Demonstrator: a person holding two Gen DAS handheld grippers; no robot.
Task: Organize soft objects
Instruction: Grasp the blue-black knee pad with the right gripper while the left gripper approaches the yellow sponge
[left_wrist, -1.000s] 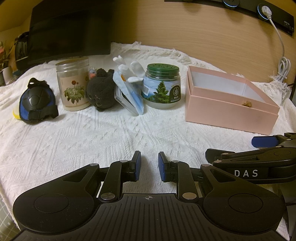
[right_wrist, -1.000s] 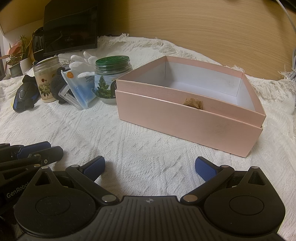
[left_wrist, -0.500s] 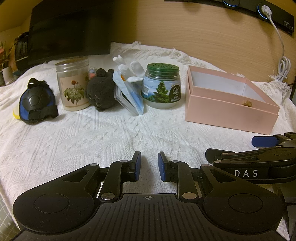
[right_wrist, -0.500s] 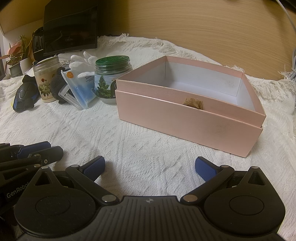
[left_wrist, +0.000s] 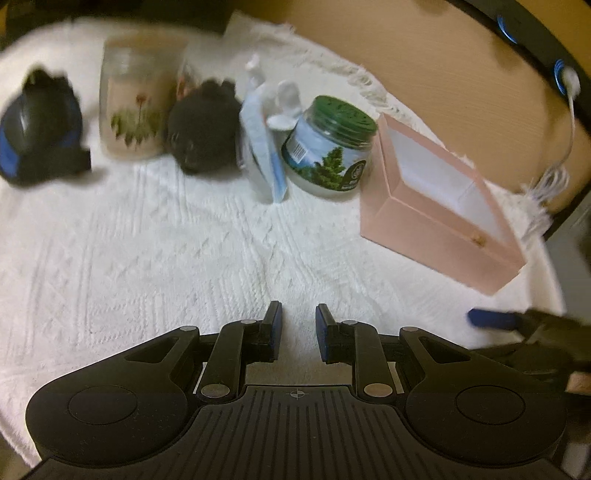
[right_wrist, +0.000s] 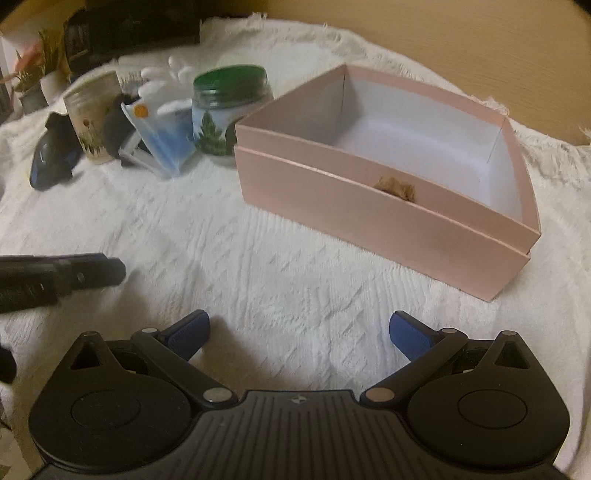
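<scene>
A black plush toy sits at the back of the white cloth between a floral jar and a blue pouch; it also shows in the right wrist view. A pink open box holds a small brown fuzzy item; the box also shows in the left wrist view. A black and blue pad lies far left. My left gripper is empty, jaws a narrow gap apart, above the cloth. My right gripper is wide open and empty in front of the box.
A floral jar, a blue pouch with white spoons and a green-lidded jar stand in the back row. A white cable hangs at the far right. A wooden wall rises behind the table.
Both grippers have lifted and tilted, so the views look down more on the cloth. The left view is blurred from motion. Jaw openings are unchanged.
</scene>
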